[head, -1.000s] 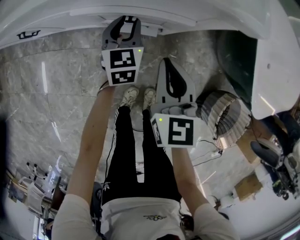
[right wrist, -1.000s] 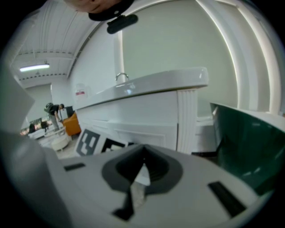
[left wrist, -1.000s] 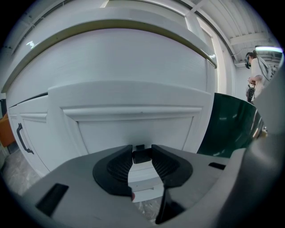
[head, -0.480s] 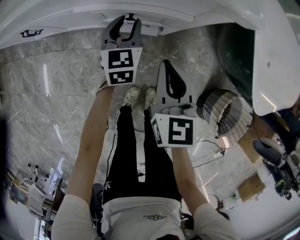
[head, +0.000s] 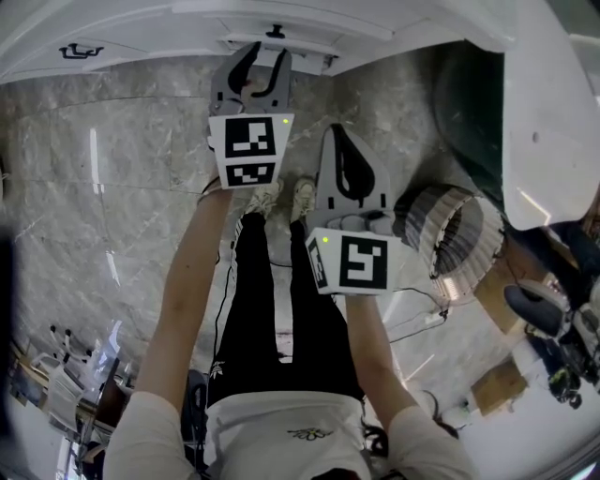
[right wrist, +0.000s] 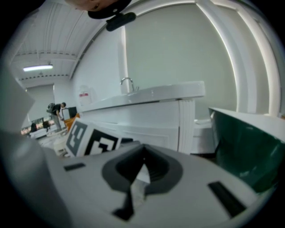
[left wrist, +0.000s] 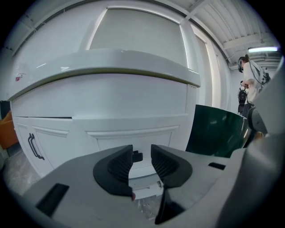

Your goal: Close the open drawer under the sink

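The white drawer [head: 298, 47] juts slightly from the cabinet under the sink counter [head: 281, 14], and a black knob [head: 275, 31] sits on its front. My left gripper [head: 262, 58] points at it, its tips just short of the knob. In the left gripper view the knob [left wrist: 137, 156] and drawer front [left wrist: 143, 177] show through the gap of the left gripper [left wrist: 141, 150]; the jaws are closing with nothing pressed between the pads. My right gripper [head: 339, 133] hangs lower right, away from the cabinet. In its own view the right gripper [right wrist: 143, 156] is shut and holds nothing.
A dark green bin [head: 473, 103] stands right of the cabinet, also visible as the green bin [left wrist: 218, 131]. A ribbed round basket [head: 450, 230] lies on the marble floor [head: 112, 187]. A black door handle [head: 80, 50] is left of the drawer. My shoes [head: 279, 195] are below.
The left gripper has risen and shifted slightly right in the head view, and the drawer knob now shows past its tips. The right gripper has barely moved.
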